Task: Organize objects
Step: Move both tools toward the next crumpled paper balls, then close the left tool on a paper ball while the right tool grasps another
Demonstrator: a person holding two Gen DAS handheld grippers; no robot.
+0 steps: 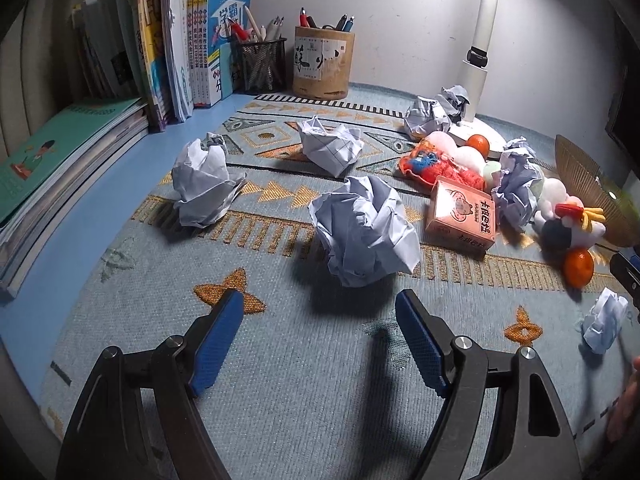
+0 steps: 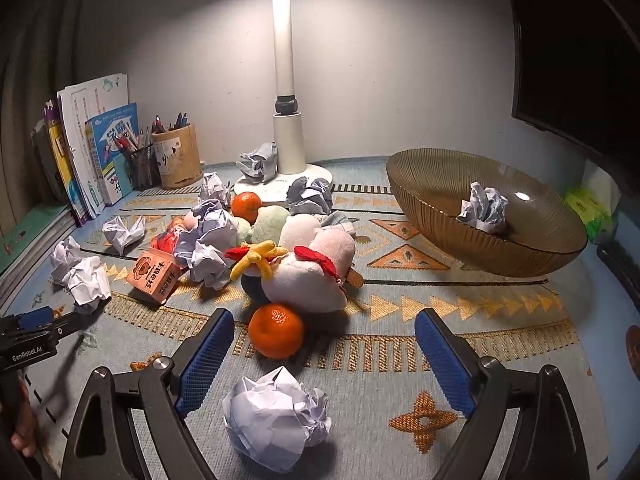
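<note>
- Currently both claws are spread wide, nothing between the pads.
- Left claw (image 1: 320,334) hovers over the patterned mat (image 1: 280,380), aimed at a large paper ball (image 1: 366,232) lying just ahead of its fingertips, not touching.
- Two more paper balls sit further back on the mat: one to the left (image 1: 204,182), one behind (image 1: 330,146).
- Right claw (image 2: 324,354) hangs above another paper ball (image 2: 276,420), which lies low between its blue pads (image 2: 206,364) with a gap on each side.
- An orange (image 2: 276,332) rests just beyond that ball, touching the front of a white plush toy (image 2: 304,280).
- Pink carton (image 2: 154,278) lies tilted left of the toy, beside more crumpled paper (image 2: 210,240).
- Second orange (image 2: 246,206) sits near the lamp base (image 2: 316,182).
- Brown ribbed bowl (image 2: 440,216) stands on the right side of the mat, well apart from the pile; one paper ball (image 2: 484,208) is inside it.
- Books (image 1: 160,40), a mesh pen cup (image 1: 260,66) and a wooden pen pot (image 1: 322,62) line the back left of the table (image 1: 60,248).
</note>
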